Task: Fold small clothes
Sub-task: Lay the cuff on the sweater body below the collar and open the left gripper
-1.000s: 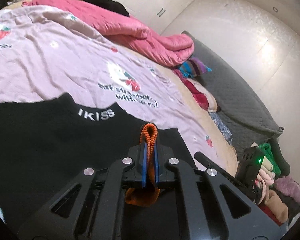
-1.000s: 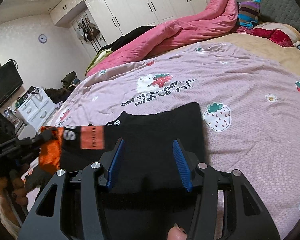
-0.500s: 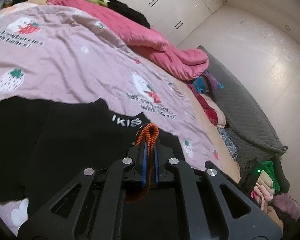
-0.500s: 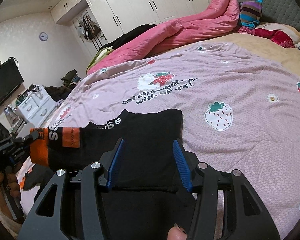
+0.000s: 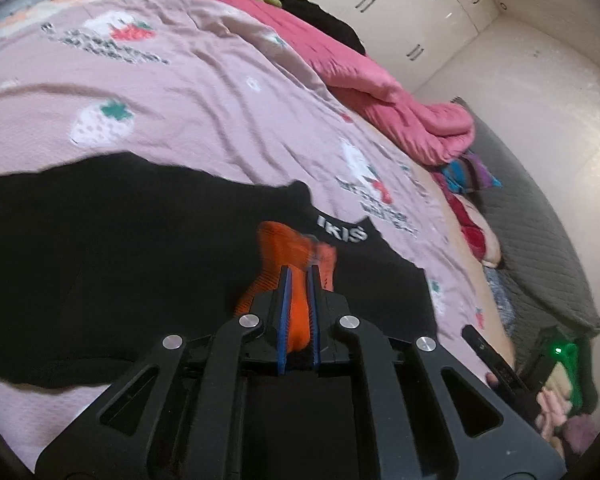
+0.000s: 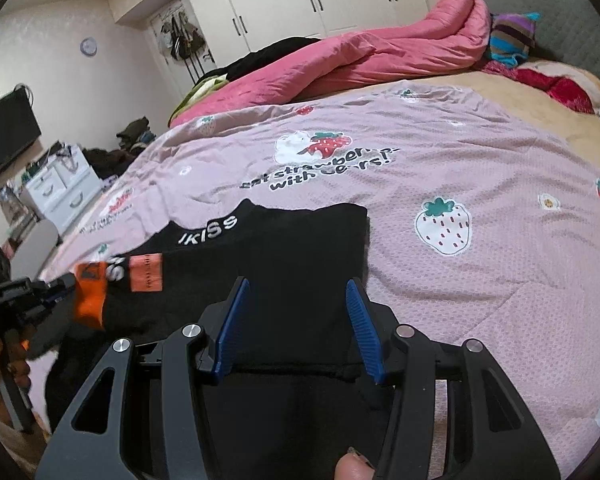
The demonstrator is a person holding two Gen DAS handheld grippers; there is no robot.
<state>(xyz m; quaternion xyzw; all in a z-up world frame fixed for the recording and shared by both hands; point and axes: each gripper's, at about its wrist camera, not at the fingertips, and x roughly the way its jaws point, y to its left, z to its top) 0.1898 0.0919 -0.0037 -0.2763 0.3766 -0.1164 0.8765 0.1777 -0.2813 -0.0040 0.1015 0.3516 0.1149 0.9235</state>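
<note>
A black garment (image 5: 120, 248) with white "IKISS" lettering lies spread on the pink strawberry bedsheet (image 5: 204, 92). My left gripper (image 5: 298, 270) is shut on the garment's orange band (image 5: 284, 248) and holds it just above the black cloth. In the right wrist view the left gripper (image 6: 66, 282) is at the far left with the orange band (image 6: 90, 292) in its jaws. My right gripper (image 6: 298, 284) stands open low over the near folded part of the black garment (image 6: 300, 248), with cloth under and between its fingers.
A pink quilt (image 6: 380, 52) lies bunched along the far side of the bed. Pillows and striped cloth (image 6: 512, 36) sit by the grey headboard. White wardrobes (image 6: 284, 4) stand behind, a white drawer unit (image 6: 60, 188) left. A pile of clothes (image 5: 560, 412) lies beside the bed.
My left gripper has swung round and sunk toward the black garment, carrying the orange band with it. The folded black flap has drawn in a little. The right gripper has stayed put.
</note>
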